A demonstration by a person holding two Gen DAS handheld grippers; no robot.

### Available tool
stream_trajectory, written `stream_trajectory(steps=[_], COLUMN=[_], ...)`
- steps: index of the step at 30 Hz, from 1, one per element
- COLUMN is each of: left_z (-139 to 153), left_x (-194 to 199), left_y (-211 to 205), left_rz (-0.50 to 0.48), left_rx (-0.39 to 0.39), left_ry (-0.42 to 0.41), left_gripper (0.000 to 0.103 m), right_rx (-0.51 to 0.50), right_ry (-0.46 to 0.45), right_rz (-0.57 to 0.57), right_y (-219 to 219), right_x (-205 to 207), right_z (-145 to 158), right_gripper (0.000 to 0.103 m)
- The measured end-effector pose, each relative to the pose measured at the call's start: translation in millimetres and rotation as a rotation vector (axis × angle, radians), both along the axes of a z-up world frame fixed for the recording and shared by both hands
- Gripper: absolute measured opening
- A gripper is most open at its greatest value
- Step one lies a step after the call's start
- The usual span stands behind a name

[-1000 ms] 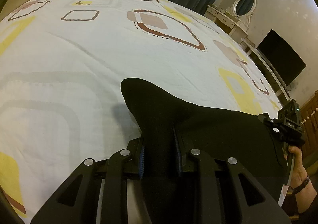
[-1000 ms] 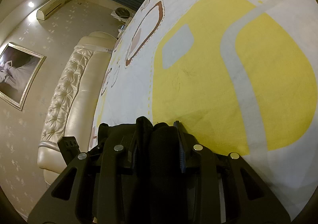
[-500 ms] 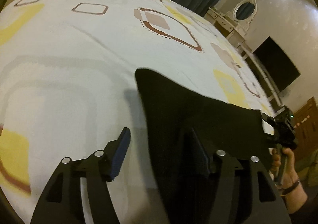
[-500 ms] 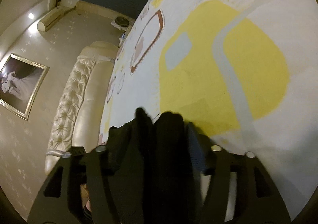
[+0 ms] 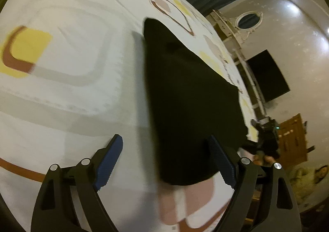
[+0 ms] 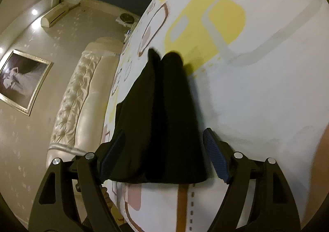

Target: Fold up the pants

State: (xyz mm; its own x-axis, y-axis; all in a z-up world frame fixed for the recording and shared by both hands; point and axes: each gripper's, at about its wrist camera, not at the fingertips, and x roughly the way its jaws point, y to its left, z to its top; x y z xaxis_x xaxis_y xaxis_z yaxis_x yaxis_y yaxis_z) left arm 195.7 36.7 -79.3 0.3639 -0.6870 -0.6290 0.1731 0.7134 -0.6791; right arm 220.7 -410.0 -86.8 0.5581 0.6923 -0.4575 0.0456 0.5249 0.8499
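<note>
The black pants (image 5: 185, 98) lie folded flat on the patterned bedspread (image 5: 67, 50). My left gripper (image 5: 167, 160) is open and empty, pulled back from the near edge of the pants, its blue pads (image 5: 109, 160) spread wide. In the right wrist view the pants (image 6: 162, 118) lie as a long dark stack running away from me. My right gripper (image 6: 164, 155) is open, with its pads (image 6: 216, 157) on either side of the near end of the cloth and not pinching it. The right gripper also shows in the left wrist view (image 5: 267, 139), held in a hand.
The bed's right edge (image 5: 244, 96) runs close to the pants. Beyond it stand a white dresser with an oval mirror (image 5: 246, 20) and a dark TV screen (image 5: 267, 75). A tufted cream headboard (image 6: 78, 98) and a framed picture (image 6: 20, 81) lie left of the bed.
Both grippers were shut on the pants a second ago. Both have opened, let go of the cloth and drawn back; the pants now lie on the bed.
</note>
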Motion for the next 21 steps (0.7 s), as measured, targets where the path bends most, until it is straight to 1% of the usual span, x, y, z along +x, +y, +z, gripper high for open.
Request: stream_trajectory(steps=[2,5,6,7,8,9,11,13,15,21], left_z=[-4.3,-5.7,-6.5,-7.1,-8.3,-9.2,-9.4,-7.7,-3.9,10.9], left_x=[2.3,3.4,2.4,0.3,-0.2,-1.1,-1.7,-1.5,-4.2,-9.6], left_y=[-8.6,-19.6,-24.2,-27.4,-31.9,-33.5,-33.6,-32.2,-32.8,-35.6], left_rz=[-0.006,-0.017,-0.019,-0.022,-0.024,-0.015,0.006,0.011,0.011,0.011], left_rx=[-0.034,-0.063,-0.065,-0.066,-0.053,-0.035,-0.030,-0.028,-0.014,0.037], left_ry=[0.021,0.024,0.025,0.021,0.023,0.019,0.026,0.035,0.031,0.017], left_gripper=[0.084,0.083,0.076,0.068,0.063,0.057,0.052,0.045,0.040,0.037], right_rx=[0.002,-0.023,-0.035,-0.051,-0.061,-0.065,-0.041,-0.018,-0.018,-0.035], right_ry=[0.004,0.008,0.009,0.017,0.029,0.040,0.032,0.023,0.012,-0.020], right_rz=[0.014,0.033,0.040,0.047,0.047,0.044,0.051,0.048,0.043,0.048], right_y=[6.9,16.5,18.6,20.4,19.6,18.3,15.4,14.2,15.6,18.5], right_x=[1.0,4.2,4.3,4.2,4.0,3.2,1.7,-0.8,-1.0,-9.3], right_z=[-0.7,-0.4,0.2,0.0,-1.3,-3.8,-6.3,-6.4,-2.5,12.6], right_gripper=[0.078,0.077,0.074,0.062,0.048,0.041,0.034,0.031,0.029,0.026])
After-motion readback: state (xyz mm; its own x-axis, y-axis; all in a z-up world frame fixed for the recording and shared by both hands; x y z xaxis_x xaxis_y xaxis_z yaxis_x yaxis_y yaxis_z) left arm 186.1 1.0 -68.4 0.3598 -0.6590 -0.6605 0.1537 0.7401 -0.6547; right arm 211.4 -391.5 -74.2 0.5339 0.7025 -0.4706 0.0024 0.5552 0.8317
